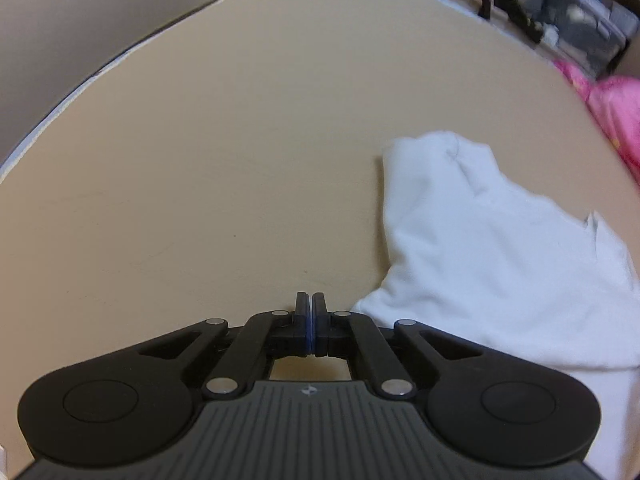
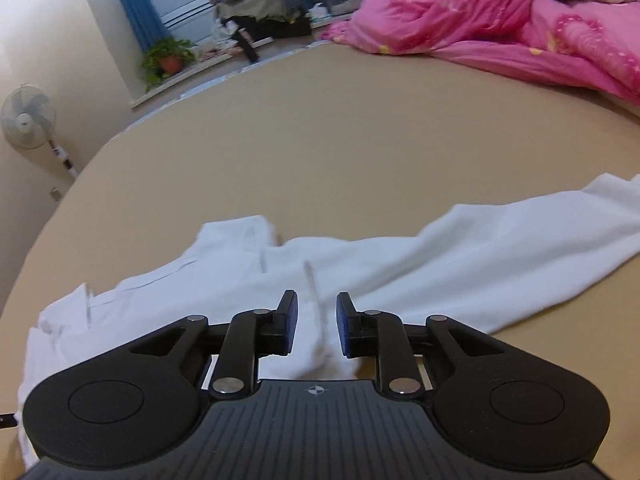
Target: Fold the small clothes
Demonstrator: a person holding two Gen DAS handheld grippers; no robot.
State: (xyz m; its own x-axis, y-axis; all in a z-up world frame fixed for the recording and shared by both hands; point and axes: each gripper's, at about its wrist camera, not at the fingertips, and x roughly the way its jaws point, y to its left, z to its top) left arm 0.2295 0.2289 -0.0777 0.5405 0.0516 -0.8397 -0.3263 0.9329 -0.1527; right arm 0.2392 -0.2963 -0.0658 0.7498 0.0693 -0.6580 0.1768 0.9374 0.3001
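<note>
A white garment point(image 1: 480, 248) lies crumpled on the tan bed sheet point(image 1: 220, 140), to the right of my left gripper point(image 1: 311, 300). That gripper is shut, its pads pressed together with nothing between them, and its tips hover over bare sheet just left of the cloth's edge. In the right wrist view the same white garment point(image 2: 460, 256) stretches across the sheet point(image 2: 320, 140), a sleeve trailing off to the right. My right gripper point(image 2: 316, 300) is partly open low over the garment's middle. White cloth shows in the gap, and the pads do not press on it.
A pink duvet point(image 2: 480, 20) is heaped at the far right of the bed and shows as a pink edge point(image 1: 616, 108) in the left view. Beyond the bed stand a window ledge with a potted plant point(image 2: 170, 58), piled clothes point(image 2: 256, 4) and a fan point(image 2: 26, 116).
</note>
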